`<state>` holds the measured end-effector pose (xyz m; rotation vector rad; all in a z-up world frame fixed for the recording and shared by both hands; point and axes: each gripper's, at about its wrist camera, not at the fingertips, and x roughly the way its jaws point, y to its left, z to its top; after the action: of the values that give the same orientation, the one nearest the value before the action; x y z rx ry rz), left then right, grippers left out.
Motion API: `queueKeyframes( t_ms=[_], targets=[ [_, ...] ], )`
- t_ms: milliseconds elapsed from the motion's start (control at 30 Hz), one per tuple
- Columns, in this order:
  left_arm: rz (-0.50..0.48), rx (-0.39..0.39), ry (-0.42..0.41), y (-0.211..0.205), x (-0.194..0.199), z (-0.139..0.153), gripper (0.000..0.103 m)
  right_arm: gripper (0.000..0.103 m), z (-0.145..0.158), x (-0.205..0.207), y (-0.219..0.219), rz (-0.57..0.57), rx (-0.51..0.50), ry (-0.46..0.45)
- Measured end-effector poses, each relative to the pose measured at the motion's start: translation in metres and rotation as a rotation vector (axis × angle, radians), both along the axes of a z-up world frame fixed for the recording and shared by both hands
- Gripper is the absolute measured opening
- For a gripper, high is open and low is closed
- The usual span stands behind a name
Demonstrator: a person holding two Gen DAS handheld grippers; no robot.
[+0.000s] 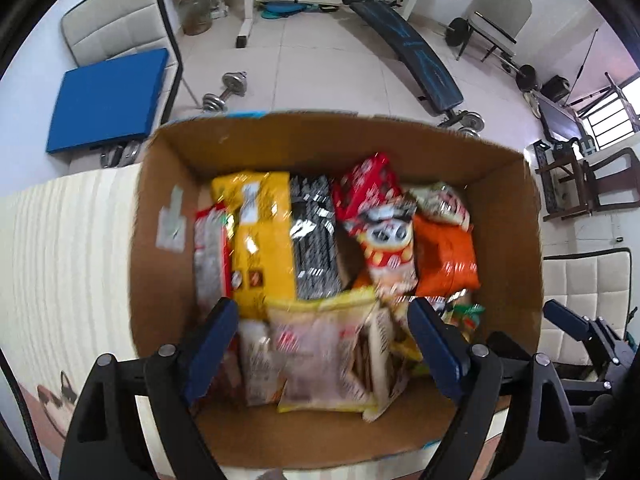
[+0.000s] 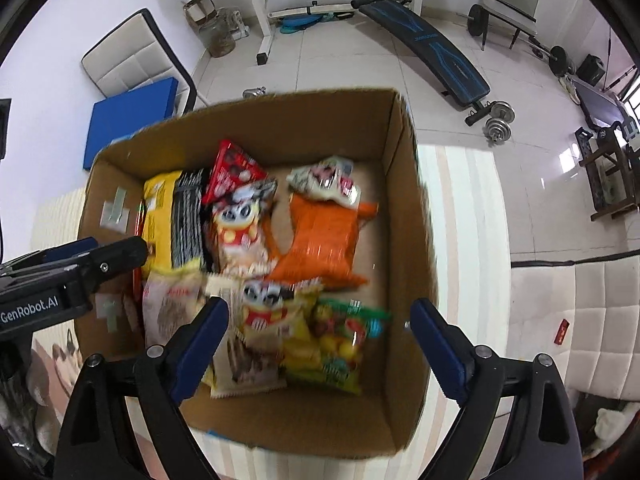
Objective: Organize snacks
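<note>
An open cardboard box [image 1: 508, 216] [image 2: 404, 208] holds several snack packs: a yellow bag [image 1: 264, 240], a black striped pack [image 1: 314, 236], a red bag [image 1: 366, 186], an orange bag [image 1: 444, 256] [image 2: 320, 236], a panda-face pack [image 1: 390, 248] [image 2: 240, 224], a pale pack with yellow edges [image 1: 320, 352], and a green candy bag [image 2: 344, 344]. My left gripper [image 1: 320, 348] is open and empty above the near packs. My right gripper [image 2: 320, 340] is open and empty above the box's near right part. The left gripper shows in the right wrist view [image 2: 72, 272].
The box stands on a striped table top [image 1: 60, 248] [image 2: 464, 216]. Behind it lie a blue mat on a chair [image 1: 108, 100], a dumbbell [image 1: 224, 90], a sit-up bench [image 1: 408, 48] and weight gear. A white padded chair [image 2: 576, 320] stands at the right.
</note>
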<state>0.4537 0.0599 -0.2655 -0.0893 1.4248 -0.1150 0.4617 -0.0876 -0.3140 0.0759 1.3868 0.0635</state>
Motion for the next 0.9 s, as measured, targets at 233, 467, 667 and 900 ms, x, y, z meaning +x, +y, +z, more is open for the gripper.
queueKeyframes(
  t_ms=[233, 467, 667, 900],
  targets=[
    [0.023, 0.034, -0.049, 0.007, -0.037, 0.022, 0.087, 0.095, 0.015, -0.034, 0.002, -0.01, 0.013, -0.01],
    [0.057, 0.042, -0.162, 0.012, -0.09, 0.065, 0.087, 0.095, 0.061, -0.08, -0.003, -0.014, 0.021, -0.095],
    [0.082, 0.048, -0.241, 0.016, -0.142, 0.096, 0.087, 0.095, 0.101, -0.126, -0.008, -0.005, 0.023, -0.166],
    [0.088, 0.076, -0.31, 0.014, -0.2, 0.127, 0.087, 0.095, 0.137, -0.183, -0.009, -0.003, 0.023, -0.234]
  ],
)
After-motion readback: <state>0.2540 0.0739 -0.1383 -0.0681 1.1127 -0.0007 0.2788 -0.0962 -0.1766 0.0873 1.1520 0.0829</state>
